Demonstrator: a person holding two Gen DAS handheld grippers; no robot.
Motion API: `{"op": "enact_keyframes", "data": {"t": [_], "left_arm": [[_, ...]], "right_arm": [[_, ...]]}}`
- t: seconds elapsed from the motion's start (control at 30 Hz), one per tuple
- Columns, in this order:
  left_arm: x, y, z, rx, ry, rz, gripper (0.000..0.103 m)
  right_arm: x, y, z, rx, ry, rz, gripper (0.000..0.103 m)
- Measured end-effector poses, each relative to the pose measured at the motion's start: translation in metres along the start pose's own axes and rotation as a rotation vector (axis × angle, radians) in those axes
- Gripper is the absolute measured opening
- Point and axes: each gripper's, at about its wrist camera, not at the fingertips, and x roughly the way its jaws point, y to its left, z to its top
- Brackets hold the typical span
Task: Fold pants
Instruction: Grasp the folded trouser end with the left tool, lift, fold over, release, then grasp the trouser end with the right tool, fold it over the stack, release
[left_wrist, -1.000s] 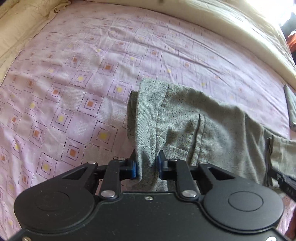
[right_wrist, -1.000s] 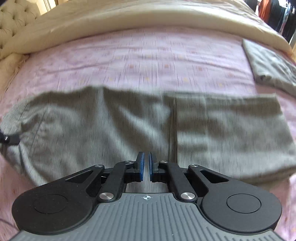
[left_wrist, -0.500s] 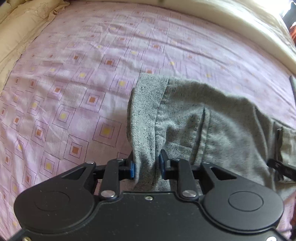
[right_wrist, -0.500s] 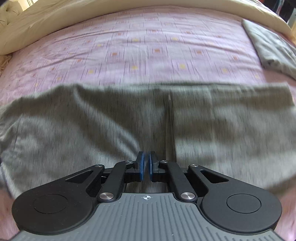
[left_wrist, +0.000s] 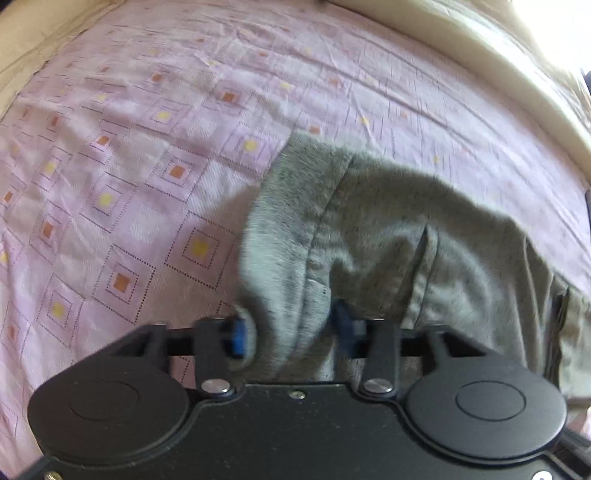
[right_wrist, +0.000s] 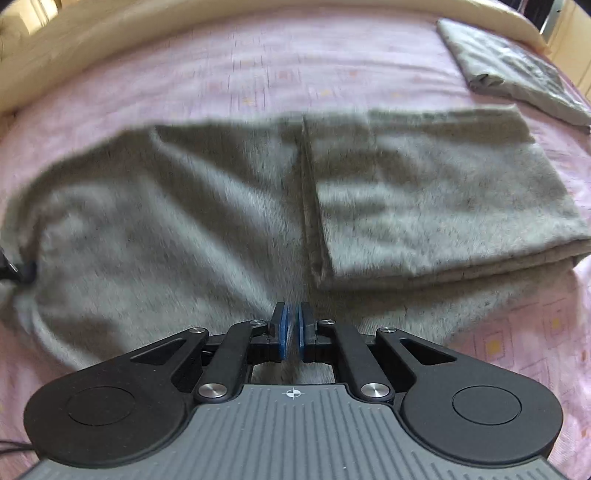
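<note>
Here's the left tool (left_wrist: 288, 334), tipped steeply down over the bed, with the waistband end of the grey pants (left_wrist: 388, 236) bunched right between its blue pads (left_wrist: 238, 338); the jaws are closing in on that wad of cloth, the fabric filling the gap and wrapping over the left pad, the right pad sitting against the fold. From there the pants run off to the right across the pink patterned bedsheet (left_wrist: 147, 155), the band nearest the tool and the legs trailing away. Over to the right tool (right_wrist: 291, 332): its pads are pressed together with only a thin slit showing and no cloth between them, poised just above the near edge of the pants (right_wrist: 184, 221), right beside the line where the leg end is folded back on itself. That folded part lies to the tool's right, flat on the sheet. A second grey folded cloth (right_wrist: 509, 66) rests well apart, up at the far right corner near the cream blanket (right_wrist: 110, 40).
</note>
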Motion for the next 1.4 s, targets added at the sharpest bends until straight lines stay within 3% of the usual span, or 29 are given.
{"op": "enact_keyframes", "data": {"t": [0.13, 0.4, 0.53, 0.63, 0.73, 0.83, 0.87, 0.9, 1.0, 1.07, 1.13, 1.17, 1.3, 1.4], "left_arm": [[-0.026, -0.005, 0.001, -0.018, -0.041, -0.009, 0.028], [-0.101, -0.057, -0.011, 0.068, -0.21, -0.006, 0.025], [-0.139, -0.104, -0.019, 0.137, -0.306, 0.008, 0.025], [-0.161, -0.147, -0.026, 0.183, -0.362, 0.02, 0.024], [-0.179, -0.197, -0.039, 0.238, -0.417, 0.039, 0.023], [-0.186, -0.252, -0.053, 0.298, -0.456, 0.032, 0.02], [-0.185, -0.27, -0.058, 0.315, -0.473, 0.023, 0.016], [-0.182, -0.288, -0.063, 0.339, -0.484, 0.004, 0.004], [-0.16, -0.343, -0.079, 0.398, -0.46, -0.04, 0.003], [-0.137, -0.373, -0.091, 0.398, -0.402, -0.058, 0.004], [-0.111, -0.388, -0.101, 0.378, -0.323, -0.062, 0.016], [-0.1, -0.393, -0.106, 0.369, -0.284, -0.054, 0.016], [-0.08, -0.381, -0.132, 0.352, -0.195, 0.026, 0.02], [-0.069, -0.349, -0.137, 0.323, -0.153, 0.128, 0.02]], "right_arm": [[0.002, 0.001, 0.004, -0.05, 0.0, 0.009, 0.006], [0.004, -0.007, -0.007, -0.083, -0.054, 0.081, 0.005], [0.0, -0.011, -0.012, -0.11, -0.077, 0.117, 0.005], [-0.004, -0.027, -0.006, -0.097, -0.065, 0.201, 0.005], [-0.021, -0.055, -0.002, -0.05, -0.076, 0.308, 0.005], [-0.038, -0.089, 0.001, -0.054, -0.119, 0.344, 0.006], [-0.042, -0.103, 0.002, -0.052, -0.129, 0.35, 0.006], [-0.045, -0.117, 0.005, -0.049, -0.137, 0.353, 0.006], [-0.048, -0.159, 0.014, -0.026, -0.145, 0.345, 0.006], [-0.045, -0.186, 0.021, -0.002, -0.134, 0.331, 0.006], [-0.044, -0.208, 0.027, 0.003, -0.138, 0.331, 0.006], [-0.042, -0.218, 0.031, -0.007, -0.145, 0.329, 0.006], [-0.045, -0.235, 0.043, -0.054, -0.179, 0.347, 0.006], [-0.042, -0.234, 0.057, -0.07, -0.199, 0.419, 0.01]]}}
